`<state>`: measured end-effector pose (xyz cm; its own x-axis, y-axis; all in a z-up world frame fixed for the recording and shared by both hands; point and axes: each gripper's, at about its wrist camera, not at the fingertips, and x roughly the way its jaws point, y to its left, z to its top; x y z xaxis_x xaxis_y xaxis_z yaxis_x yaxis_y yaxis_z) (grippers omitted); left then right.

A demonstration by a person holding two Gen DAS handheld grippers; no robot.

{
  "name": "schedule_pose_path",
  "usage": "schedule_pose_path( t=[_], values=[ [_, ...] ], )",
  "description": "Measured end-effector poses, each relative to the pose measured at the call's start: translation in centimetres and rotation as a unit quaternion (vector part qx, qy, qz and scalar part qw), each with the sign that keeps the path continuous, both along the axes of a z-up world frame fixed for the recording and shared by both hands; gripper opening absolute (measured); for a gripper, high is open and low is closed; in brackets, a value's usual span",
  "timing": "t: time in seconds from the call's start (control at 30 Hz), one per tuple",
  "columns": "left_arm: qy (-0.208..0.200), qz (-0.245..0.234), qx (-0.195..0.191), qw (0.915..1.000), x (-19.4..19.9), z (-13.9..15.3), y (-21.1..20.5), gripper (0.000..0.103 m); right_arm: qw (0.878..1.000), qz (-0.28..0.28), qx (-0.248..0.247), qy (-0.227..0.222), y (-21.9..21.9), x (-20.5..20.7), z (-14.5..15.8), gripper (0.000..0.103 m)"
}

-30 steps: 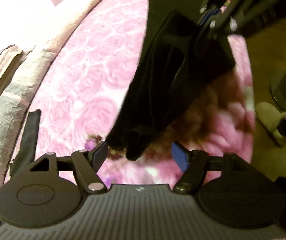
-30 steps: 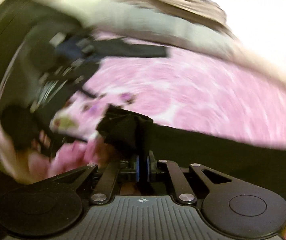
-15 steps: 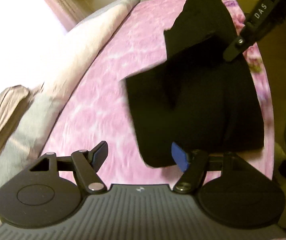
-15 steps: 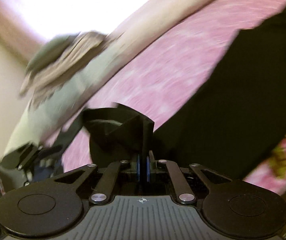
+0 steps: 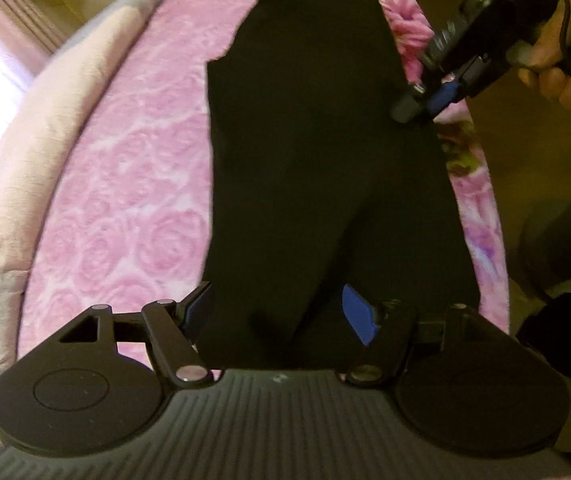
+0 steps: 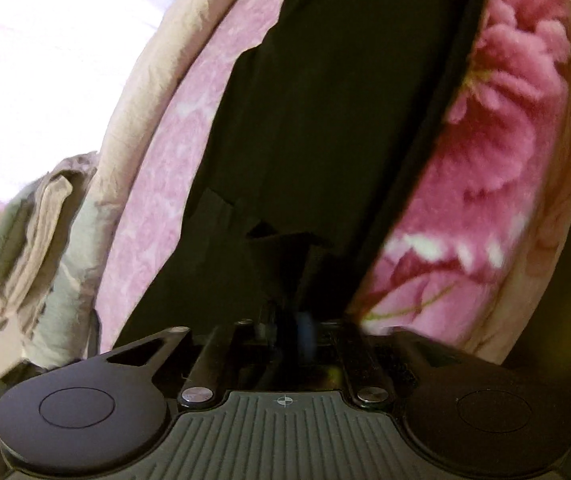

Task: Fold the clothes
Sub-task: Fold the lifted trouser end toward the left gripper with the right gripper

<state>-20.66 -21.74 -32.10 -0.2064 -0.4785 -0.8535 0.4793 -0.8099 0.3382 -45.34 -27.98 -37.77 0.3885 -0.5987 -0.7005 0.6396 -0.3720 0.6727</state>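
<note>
1. where a pink rose-patterned blanket covers a bed, a black garment lies spread along it in a long, fairly flat strip, close to the bed's right edge.
2. in the left wrist view, the left gripper sits at the near end of the garment. its blue-padded fingers stand apart, with cloth lying between them, and they do not pinch it.
3. in the same view, the right gripper reaches in from the upper right, held by a hand, and meets the garment's right edge about halfway along.
4. in the right wrist view, the right gripper has its fingers drawn together on a bunched fold of black cloth. the tips are blurred and dark, so the grip reads as clamped on the garment rather than plainly seen.
5. a pale pillow or rolled bedding runs along the bed's far side, and a stack of folded beige and grey cloth rests beyond it.
6. judging progress: the garment looks laid out lengthwise, perhaps already doubled once, but the dark cloth hides any layers. this fits either smoothing before a fold or setting down after one. a compact folded bundle is not yet visible here.
</note>
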Motion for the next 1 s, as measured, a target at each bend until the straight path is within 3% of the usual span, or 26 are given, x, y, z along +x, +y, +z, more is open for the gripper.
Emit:
schedule_pose_path(
  t=[0.03,0.27,0.3,0.37,0.53,0.63,0.77,0.87,1.0],
  values=[
    [-0.001,-0.001,0.004,1.0000,-0.2,-0.3,-0.1,0.067,1.000,-0.002,0.003,0.003,-0.1,0.1,0.1,0.073],
    [0.000,0.000,0.013,0.9999,-1.1,-0.9,-1.1,0.067,0.999,-0.019,0.021,0.025,-0.8,0.9,0.7,0.073],
    [0.001,-0.001,0.013,0.9999,-1.2,-0.9,-1.2,0.067,0.999,-0.021,0.024,0.028,-0.9,1.0,0.8,0.057],
    [0.003,-0.002,0.012,0.9999,-1.5,-0.8,-1.3,0.067,0.999,-0.024,0.030,0.037,-1.1,1.2,1.0,0.039],
    [0.004,-0.008,0.015,0.9998,-2.0,-0.9,-1.4,0.067,0.998,0.005,0.000,0.062,-1.9,2.3,3.6,0.039],
    [0.005,-0.006,0.017,0.9998,-2.3,-1.0,-1.6,0.067,0.997,0.030,-0.007,0.075,-3.1,3.1,3.1,0.039],
    [0.005,-0.004,0.020,0.9998,-2.5,-1.0,-1.7,0.067,0.998,0.019,0.013,0.067,-3.9,2.2,1.6,0.039],
    [0.006,-0.004,0.023,0.9997,-2.6,-1.0,-1.7,0.067,0.998,0.020,0.019,0.065,-3.4,1.4,1.5,0.016],
    [0.008,-0.006,0.028,0.9995,-3.3,-1.1,-1.9,0.067,0.999,0.003,0.026,0.041,-1.8,-0.2,1.4,0.011]
  ],
)
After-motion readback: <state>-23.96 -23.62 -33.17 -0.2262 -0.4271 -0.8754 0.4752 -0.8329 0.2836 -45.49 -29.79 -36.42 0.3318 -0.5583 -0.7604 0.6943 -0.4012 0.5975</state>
